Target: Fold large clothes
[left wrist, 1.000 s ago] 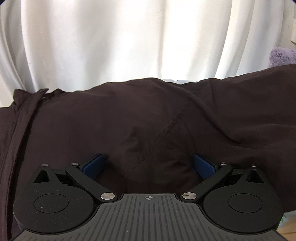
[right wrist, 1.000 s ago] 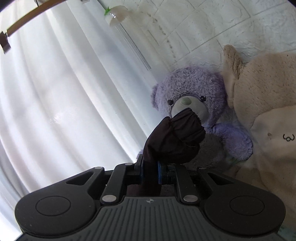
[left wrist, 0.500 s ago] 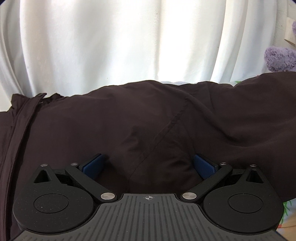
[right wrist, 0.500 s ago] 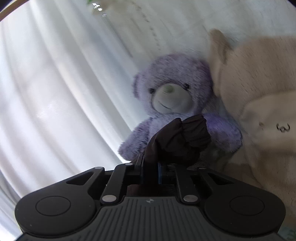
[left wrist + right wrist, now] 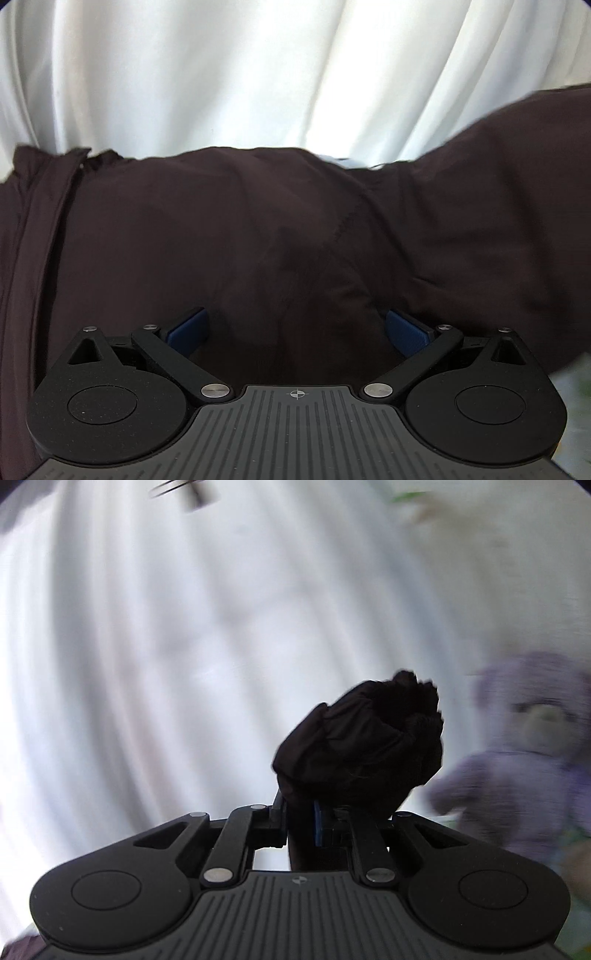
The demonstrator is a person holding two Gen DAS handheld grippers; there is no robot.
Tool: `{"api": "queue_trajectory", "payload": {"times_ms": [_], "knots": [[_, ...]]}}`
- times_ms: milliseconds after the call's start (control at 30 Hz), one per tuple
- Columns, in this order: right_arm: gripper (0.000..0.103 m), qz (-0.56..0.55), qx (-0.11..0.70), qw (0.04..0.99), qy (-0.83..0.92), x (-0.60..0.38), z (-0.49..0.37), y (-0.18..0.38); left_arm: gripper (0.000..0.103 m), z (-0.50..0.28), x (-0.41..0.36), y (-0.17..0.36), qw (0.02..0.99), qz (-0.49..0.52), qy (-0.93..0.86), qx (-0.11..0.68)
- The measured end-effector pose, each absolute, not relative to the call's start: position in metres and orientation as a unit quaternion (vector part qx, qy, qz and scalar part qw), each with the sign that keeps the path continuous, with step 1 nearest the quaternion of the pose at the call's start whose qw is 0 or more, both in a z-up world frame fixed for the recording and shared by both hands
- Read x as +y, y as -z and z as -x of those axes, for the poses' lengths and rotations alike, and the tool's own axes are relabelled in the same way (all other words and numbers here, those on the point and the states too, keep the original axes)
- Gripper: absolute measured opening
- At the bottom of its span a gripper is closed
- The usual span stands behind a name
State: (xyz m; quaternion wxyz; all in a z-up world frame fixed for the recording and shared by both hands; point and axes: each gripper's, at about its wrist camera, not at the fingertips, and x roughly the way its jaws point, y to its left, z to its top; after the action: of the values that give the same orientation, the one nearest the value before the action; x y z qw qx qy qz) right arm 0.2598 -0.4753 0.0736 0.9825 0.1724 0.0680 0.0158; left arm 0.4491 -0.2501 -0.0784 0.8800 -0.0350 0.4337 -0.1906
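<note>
Purple teddy bear (image 5: pixel 532 760) shifts from centre to right edge, blurred; right gripper (image 5: pixel 301 821) stays clamped on dark sleeve cuff (image 5: pixel 365 746). Left gripper (image 5: pixel 295 328) stays spread wide over dark jacket (image 5: pixel 221 229).

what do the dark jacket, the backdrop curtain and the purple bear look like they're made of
Dark jacket: matte woven fabric, probably a light synthetic; it creases softly and shows stitched seams.
Curtain: thin white cloth with a faint sheen, hanging in long folds and letting light through.
Purple bear: fuzzy plush pile, though motion blur hides detail.
</note>
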Motion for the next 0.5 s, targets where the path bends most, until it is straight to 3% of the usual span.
{"api": "queue_trajectory", "payload": {"times_ms": [267, 500], "knots": [[0.013, -0.123, 0.131, 0.975, -0.133, -0.386, -0.308, -0.040, 0.103, -0.414, -0.105, 0.046, 0.881, 0.177, 0.186, 0.397], [0.014, -0.067, 0.237, 0.954, -0.172, -0.305, -0.369, 0.044, 0.103, -0.399, -0.021, 0.035, 0.891, 0.225, 0.154, 0.363]]}}
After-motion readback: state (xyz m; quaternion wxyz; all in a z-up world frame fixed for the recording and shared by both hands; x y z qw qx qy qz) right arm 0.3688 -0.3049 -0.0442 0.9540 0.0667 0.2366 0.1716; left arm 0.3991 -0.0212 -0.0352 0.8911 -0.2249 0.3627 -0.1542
